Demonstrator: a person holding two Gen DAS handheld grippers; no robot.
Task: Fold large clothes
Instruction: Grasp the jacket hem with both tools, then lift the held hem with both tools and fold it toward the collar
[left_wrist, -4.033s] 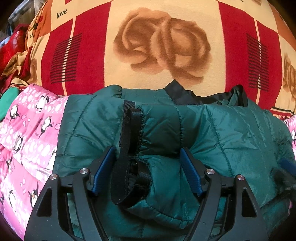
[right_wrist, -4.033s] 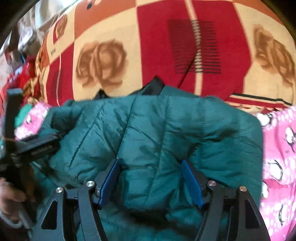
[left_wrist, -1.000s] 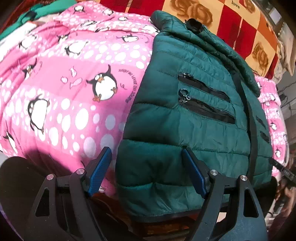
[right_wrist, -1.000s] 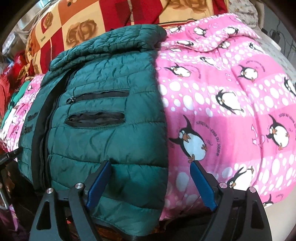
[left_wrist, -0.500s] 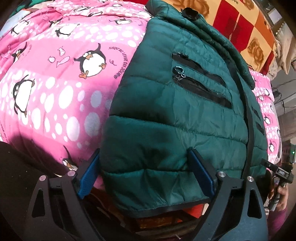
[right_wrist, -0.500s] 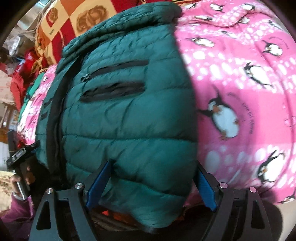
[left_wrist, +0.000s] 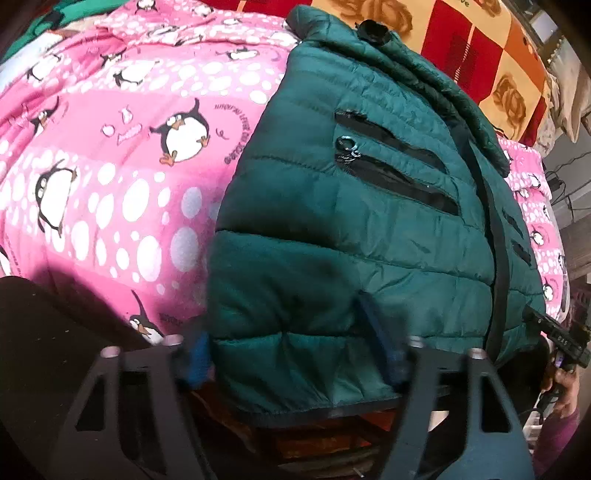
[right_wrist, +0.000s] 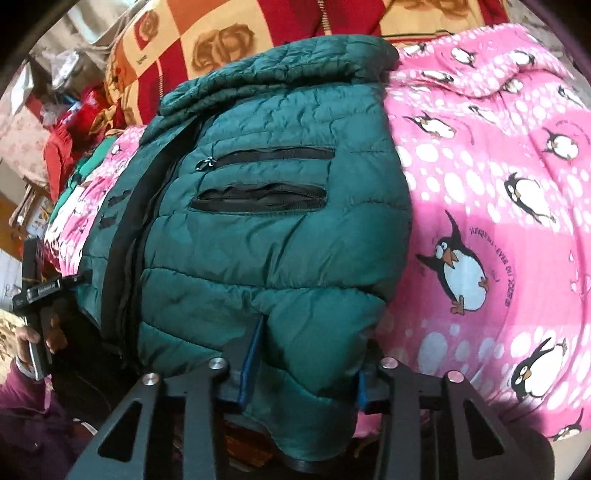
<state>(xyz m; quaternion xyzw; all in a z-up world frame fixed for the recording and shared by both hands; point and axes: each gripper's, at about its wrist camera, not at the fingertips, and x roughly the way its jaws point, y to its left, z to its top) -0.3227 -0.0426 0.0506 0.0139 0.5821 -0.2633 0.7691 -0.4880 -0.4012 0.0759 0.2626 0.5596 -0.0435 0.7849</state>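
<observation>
A dark green quilted puffer jacket (left_wrist: 369, 229) lies on the pink penguin blanket (left_wrist: 110, 166), collar at the far end, black zip pockets facing up. My left gripper (left_wrist: 291, 350) is closing on the jacket's lower left hem corner, which bulges between the blue pads. In the right wrist view my right gripper (right_wrist: 306, 365) is shut on the jacket's (right_wrist: 258, 229) lower right hem corner, the fabric bunched between the fingers. Each gripper shows at the edge of the other's view.
A red and cream rose-patterned blanket (right_wrist: 229, 40) lies beyond the collar. The pink blanket (right_wrist: 498, 221) spreads right of the jacket. Red and green clothes (right_wrist: 74, 122) pile at the far left. The bed's near edge is under both grippers.
Both grippers have pushed forward onto the jacket's hem corners and their fingers have closed in on the fabric. Four seconds ago they were up by the collar.
</observation>
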